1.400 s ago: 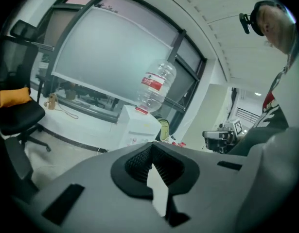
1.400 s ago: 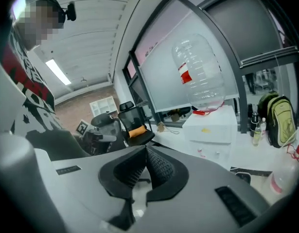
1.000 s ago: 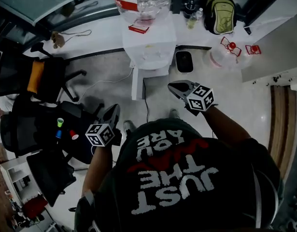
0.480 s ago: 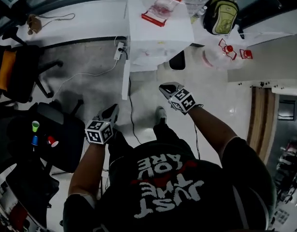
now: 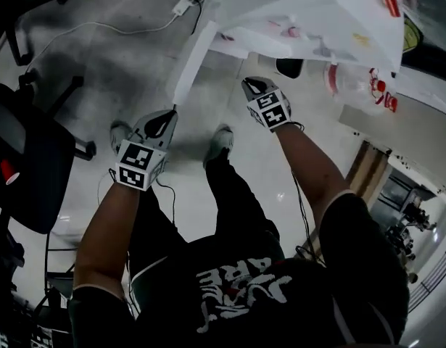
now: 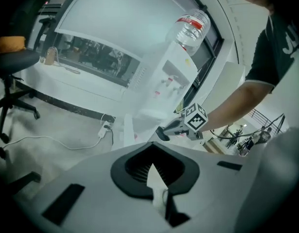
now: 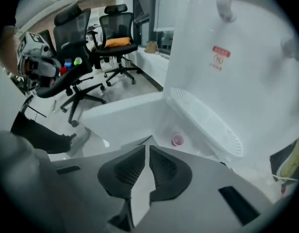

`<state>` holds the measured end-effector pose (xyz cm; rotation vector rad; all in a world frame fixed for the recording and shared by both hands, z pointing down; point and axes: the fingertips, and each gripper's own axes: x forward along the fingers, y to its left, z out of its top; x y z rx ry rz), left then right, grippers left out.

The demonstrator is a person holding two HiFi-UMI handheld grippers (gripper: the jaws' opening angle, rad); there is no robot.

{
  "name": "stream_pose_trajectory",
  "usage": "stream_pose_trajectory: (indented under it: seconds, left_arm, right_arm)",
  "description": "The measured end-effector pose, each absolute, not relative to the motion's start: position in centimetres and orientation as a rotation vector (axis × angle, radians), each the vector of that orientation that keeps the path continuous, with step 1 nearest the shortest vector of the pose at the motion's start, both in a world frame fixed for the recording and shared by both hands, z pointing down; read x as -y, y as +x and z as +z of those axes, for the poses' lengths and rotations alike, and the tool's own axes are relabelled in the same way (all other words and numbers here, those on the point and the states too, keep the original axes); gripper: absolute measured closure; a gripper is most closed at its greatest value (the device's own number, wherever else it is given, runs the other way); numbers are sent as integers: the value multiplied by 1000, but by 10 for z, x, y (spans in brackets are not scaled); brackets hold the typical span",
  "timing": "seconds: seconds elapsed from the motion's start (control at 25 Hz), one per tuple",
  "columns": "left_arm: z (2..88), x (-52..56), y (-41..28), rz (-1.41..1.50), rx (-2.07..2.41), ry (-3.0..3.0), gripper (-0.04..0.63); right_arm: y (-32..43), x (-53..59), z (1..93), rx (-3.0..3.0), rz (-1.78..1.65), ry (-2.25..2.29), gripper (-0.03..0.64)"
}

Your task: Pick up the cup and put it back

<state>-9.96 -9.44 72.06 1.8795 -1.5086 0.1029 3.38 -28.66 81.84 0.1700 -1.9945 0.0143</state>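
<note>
A small pink cup [image 7: 177,140] stands in the white water dispenser's [image 7: 222,76] recess, beside its ribbed drip tray [image 7: 207,123]. My right gripper [image 7: 147,147] is shut and empty, pointing at that recess from a short way off. In the head view the right gripper [image 5: 252,85] hangs just below the dispenser [image 5: 310,20]. My left gripper [image 5: 167,116] is further left, beside the dispenser's lower edge, its jaws together with nothing held. The left gripper view looks past its shut tips [image 6: 150,145] to the right gripper [image 6: 181,125] and the dispenser [image 6: 171,89].
Black office chairs [image 7: 79,28] stand behind; one seat carries green [image 7: 78,61], blue and red cups. A big water bottle [image 6: 190,25] tops the dispenser. A power strip and cable [image 5: 186,2] lie on the floor, and the person's feet [image 5: 219,142] are below the grippers.
The head view has swung down and closer to the dispenser, which now fills the top edge. Both grippers sit nearer it; the chair with the cups has slid off to the left.
</note>
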Motion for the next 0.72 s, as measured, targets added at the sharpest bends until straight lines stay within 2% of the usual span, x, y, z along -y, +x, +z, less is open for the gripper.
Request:
stream_pose_trajectory:
  seconds: [0.4,0.6,0.72]
  left_arm:
    - [810,123,-112,168,1599,2088,588]
    - [833,142,-124,152,1617,2106,588]
    - [848,149,-139,99,1647,2000,588]
  right_arm:
    - [15,355,994,1933,-96,230,577]
    - [-4,397,1048,1920,-157,266,502]
    - [-15,416,1075,1907,-188,280,487]
